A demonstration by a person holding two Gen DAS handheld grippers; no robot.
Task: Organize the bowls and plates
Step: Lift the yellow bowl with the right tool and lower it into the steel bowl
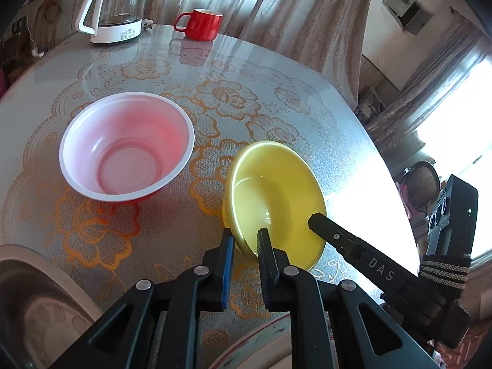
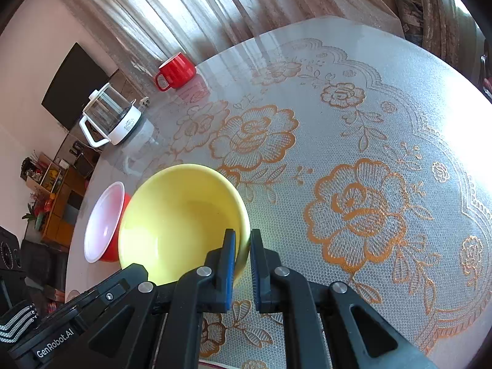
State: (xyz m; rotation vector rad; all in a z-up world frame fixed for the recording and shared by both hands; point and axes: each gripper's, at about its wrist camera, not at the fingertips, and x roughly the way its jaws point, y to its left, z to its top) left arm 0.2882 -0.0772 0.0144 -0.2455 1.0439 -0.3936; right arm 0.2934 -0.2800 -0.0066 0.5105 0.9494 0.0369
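The left tool [image 1: 246, 240] is closed narrow on the near-left rim of the yellow bowl [image 1: 276, 196], one blue pad outside the wall and the other inside. The right tool [image 2: 243, 243] is likewise clamped on the same bowl [image 2: 184, 221], gripping its rim at the opposite side, so both tools hold the one bowl between them; in the left wrist view the right tool's black finger reaches in over the bowl's right edge. The bowl appears tilted, its mouth leaning toward the left tool's side, on the bench [image 1: 276, 98], which is covered with a translucent cloth bearing orange flower patterns. Just beside the yellow bowl, apart from it, a red bowl with a white inside [image 1: 126, 147] stands upright on the bench. Well apart, near the far edge, stand a red mug [image 1: 200, 24] and a glass kettle with a white base and handle [image 1: 117, 9]. Curtains [image 1: 246, 0] hang behind the bench.
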